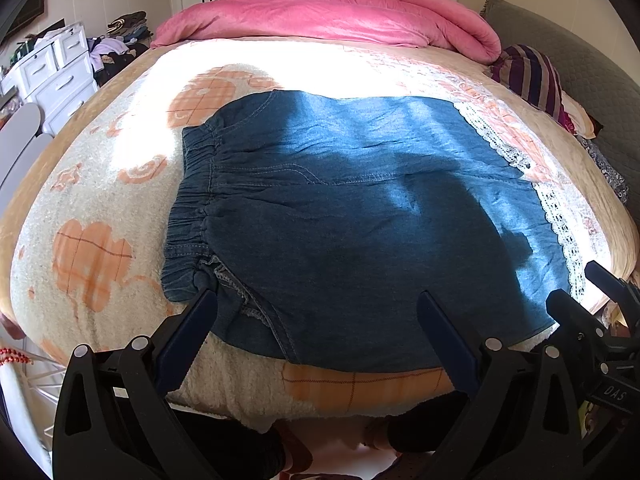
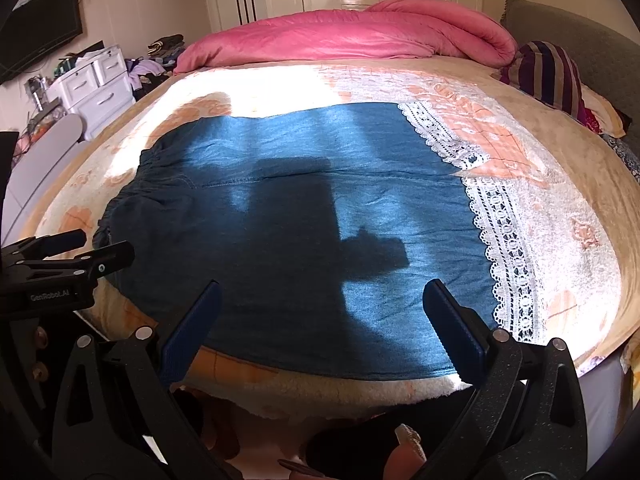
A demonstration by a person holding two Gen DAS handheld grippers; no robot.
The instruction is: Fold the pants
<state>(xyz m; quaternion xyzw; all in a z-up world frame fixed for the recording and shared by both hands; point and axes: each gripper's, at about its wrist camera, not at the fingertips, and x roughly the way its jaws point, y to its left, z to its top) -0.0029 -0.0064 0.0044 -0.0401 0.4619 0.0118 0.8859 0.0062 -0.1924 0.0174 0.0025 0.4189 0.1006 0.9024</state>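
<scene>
Blue denim pants (image 1: 352, 216) lie flat on the bed, elastic waistband (image 1: 192, 208) at the left, white lace hems (image 1: 560, 224) at the right. They also show in the right wrist view (image 2: 300, 216), lace (image 2: 504, 248) at the right. My left gripper (image 1: 316, 304) is open and empty, above the pants' near edge by the waist end. My right gripper (image 2: 320, 296) is open and empty, above the near edge toward the hem end. Each gripper shows in the other's view: the right one (image 1: 600, 304), the left one (image 2: 80, 256).
The bed has a cream and orange blanket (image 1: 92, 248). A rolled pink duvet (image 1: 328, 16) lies at the far side. A striped cushion (image 1: 532, 76) and grey headboard (image 1: 592, 76) are at the right. White drawers (image 1: 56, 72) stand left of the bed.
</scene>
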